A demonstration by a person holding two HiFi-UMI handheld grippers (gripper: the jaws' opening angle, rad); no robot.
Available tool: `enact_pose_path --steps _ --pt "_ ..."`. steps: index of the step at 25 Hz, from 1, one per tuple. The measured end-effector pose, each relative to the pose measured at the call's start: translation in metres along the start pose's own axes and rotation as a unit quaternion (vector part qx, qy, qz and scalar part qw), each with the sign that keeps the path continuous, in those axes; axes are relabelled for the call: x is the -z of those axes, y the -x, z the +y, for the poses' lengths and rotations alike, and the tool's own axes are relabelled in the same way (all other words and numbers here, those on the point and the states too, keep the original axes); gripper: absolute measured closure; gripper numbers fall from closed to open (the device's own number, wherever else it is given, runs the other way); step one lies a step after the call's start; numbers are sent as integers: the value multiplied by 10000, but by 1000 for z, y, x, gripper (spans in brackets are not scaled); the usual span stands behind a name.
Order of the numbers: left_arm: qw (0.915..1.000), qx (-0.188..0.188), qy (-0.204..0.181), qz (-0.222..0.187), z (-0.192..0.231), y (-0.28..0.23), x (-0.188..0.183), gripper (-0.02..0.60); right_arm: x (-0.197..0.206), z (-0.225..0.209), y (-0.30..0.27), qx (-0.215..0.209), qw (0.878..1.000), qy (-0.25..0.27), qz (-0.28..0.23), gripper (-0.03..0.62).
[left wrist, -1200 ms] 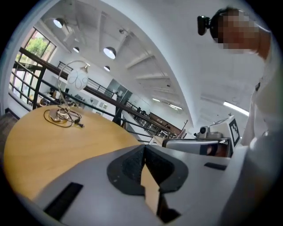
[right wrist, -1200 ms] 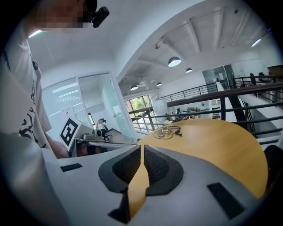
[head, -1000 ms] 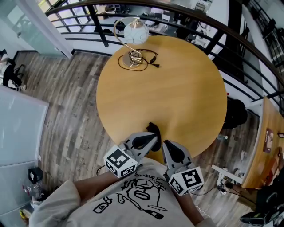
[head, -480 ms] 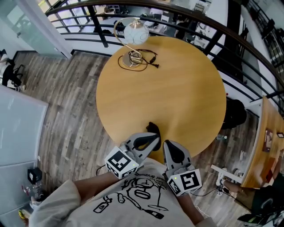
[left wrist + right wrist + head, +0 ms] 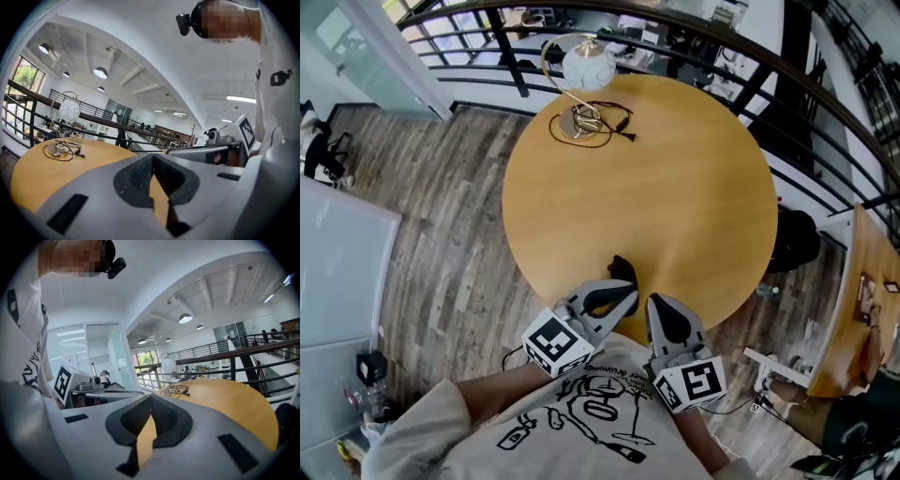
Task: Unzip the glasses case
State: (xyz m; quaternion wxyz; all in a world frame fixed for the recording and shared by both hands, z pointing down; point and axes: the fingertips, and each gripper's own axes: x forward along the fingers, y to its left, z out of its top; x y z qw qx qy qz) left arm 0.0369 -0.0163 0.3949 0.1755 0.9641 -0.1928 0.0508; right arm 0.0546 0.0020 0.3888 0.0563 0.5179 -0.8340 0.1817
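A small black object (image 5: pixel 622 270), perhaps the glasses case, lies at the near edge of the round wooden table (image 5: pixel 675 187). It is too small to make out and does not show in either gripper view. My left gripper (image 5: pixel 625 289) hovers just short of it, jaws shut and empty, tips (image 5: pixel 152 157) meeting. My right gripper (image 5: pixel 656 306) is beside it to the right, also shut with nothing held, fingertips (image 5: pixel 150 403) together. Both sit close to the person's chest at the table's edge.
A white globe lamp (image 5: pixel 586 67) with a coiled black cord (image 5: pixel 591 127) stands at the table's far side. Dark railings (image 5: pixel 694 28) curve behind the table. Wood-plank floor (image 5: pixel 441 206) lies left, and another table (image 5: pixel 853 309) at the right.
The right gripper's marker cube has shifted slightly left and nearer the body. The left gripper and the black object have not moved.
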Motion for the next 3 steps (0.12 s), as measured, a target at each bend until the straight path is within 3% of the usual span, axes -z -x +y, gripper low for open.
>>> enact_pose_path --steps 3 --pt "10000 -5 -9 16 0 -1 0 574 0 -1 0 -8 10000 -18 -7 571"
